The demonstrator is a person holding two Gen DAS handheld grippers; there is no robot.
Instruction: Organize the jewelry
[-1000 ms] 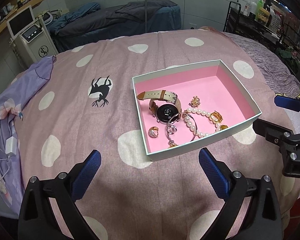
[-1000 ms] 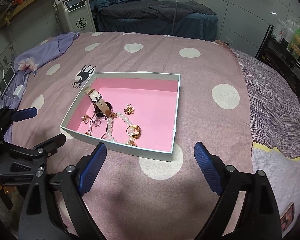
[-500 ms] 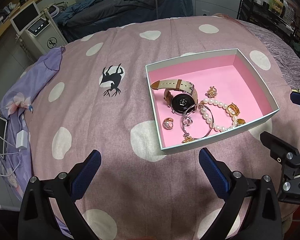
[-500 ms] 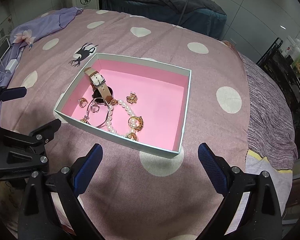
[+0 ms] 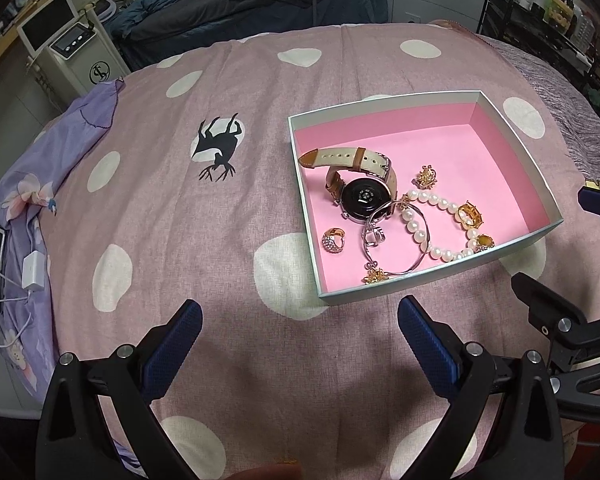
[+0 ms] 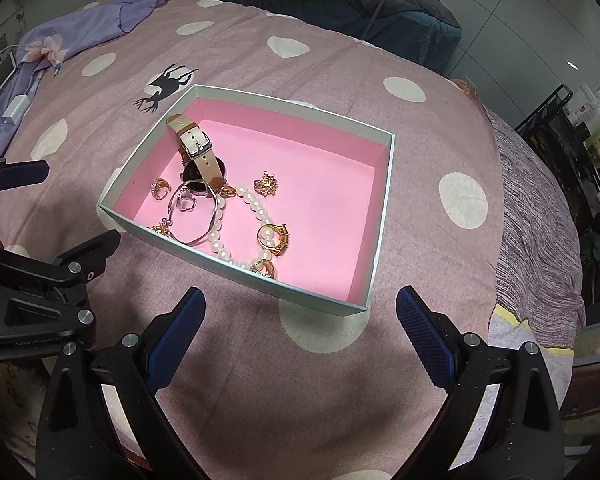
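Inside the pink-lined box (image 6: 382,184) lie a watch (image 5: 362,192) and pearls (image 6: 224,236).

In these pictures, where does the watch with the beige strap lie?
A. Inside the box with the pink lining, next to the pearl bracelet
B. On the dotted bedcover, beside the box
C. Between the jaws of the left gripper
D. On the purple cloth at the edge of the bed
A: the watch rests on the pink floor of the box, with the pearl bracelet just beside it and no gripper touching it.
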